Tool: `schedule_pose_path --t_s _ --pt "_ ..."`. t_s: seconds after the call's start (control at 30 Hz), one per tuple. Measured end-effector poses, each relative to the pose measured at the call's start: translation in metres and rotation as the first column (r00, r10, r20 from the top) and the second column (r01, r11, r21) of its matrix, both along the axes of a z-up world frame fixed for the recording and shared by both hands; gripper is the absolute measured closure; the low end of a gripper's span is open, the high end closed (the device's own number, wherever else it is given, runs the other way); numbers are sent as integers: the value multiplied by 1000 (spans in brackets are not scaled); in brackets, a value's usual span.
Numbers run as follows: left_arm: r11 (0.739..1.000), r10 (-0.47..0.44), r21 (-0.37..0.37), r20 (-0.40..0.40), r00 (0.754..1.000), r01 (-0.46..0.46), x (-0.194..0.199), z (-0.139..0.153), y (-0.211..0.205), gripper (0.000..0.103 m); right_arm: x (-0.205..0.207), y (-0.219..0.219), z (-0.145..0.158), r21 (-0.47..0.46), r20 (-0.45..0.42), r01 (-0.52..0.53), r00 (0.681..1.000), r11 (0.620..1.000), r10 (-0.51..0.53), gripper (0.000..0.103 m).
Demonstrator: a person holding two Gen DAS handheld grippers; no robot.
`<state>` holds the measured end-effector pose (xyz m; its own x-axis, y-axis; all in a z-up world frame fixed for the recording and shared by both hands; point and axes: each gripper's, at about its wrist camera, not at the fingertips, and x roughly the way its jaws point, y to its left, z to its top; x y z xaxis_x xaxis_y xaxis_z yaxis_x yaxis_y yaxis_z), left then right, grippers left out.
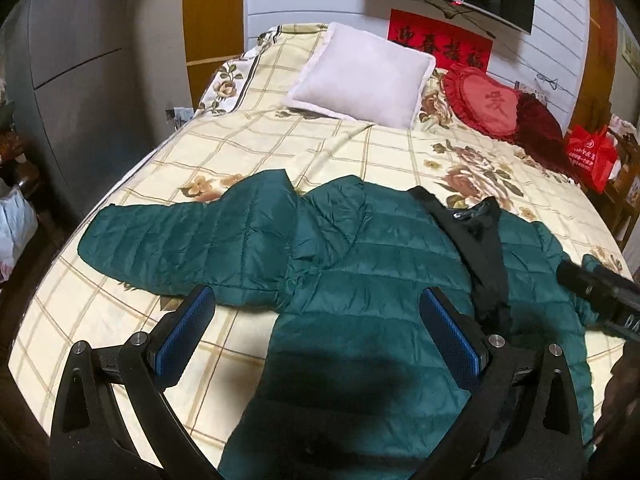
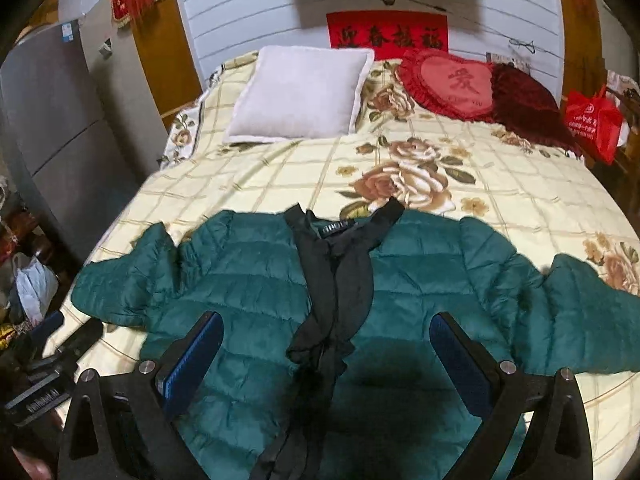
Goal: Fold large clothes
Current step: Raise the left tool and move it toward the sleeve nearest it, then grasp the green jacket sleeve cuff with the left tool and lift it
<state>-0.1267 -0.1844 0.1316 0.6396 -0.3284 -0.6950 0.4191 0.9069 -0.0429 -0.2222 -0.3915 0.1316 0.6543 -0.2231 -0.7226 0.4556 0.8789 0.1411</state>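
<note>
A dark green quilted puffer jacket [image 1: 360, 264] lies spread flat on the bed, front up, collar toward the pillows, with black trim [image 1: 480, 248] down its middle. Both sleeves stretch out sideways. My left gripper [image 1: 316, 304] is open and empty, hovering above the jacket's left side near the left sleeve [image 1: 168, 240]. My right gripper [image 2: 326, 332] is open and empty above the jacket's [image 2: 248, 276] middle, over the black trim [image 2: 336, 280]. The right gripper's body shows at the right edge of the left wrist view [image 1: 600, 292].
The bed has a cream floral checked cover [image 2: 440, 152]. A white pillow [image 2: 300, 96], a red heart cushion [image 2: 448, 84] and a dark red cushion [image 2: 528, 96] lie at its head. A red bag [image 2: 592, 120] stands at the right. A grey cabinet [image 2: 48, 112] and bags stand at the left.
</note>
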Motion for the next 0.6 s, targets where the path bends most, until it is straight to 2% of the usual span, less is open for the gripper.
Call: schedule_pose_path --t_s 0.27,0.6 --pt "1000 20 21 -11 1000 -20 20 -19 -2 1 16 6 -37 -30 -84 -9 996 999 7 0" --pt "999 34 33 -44 998 -32 37 -38 0 1 28 10 -51 -39 -105 15 994 999 -19 0"
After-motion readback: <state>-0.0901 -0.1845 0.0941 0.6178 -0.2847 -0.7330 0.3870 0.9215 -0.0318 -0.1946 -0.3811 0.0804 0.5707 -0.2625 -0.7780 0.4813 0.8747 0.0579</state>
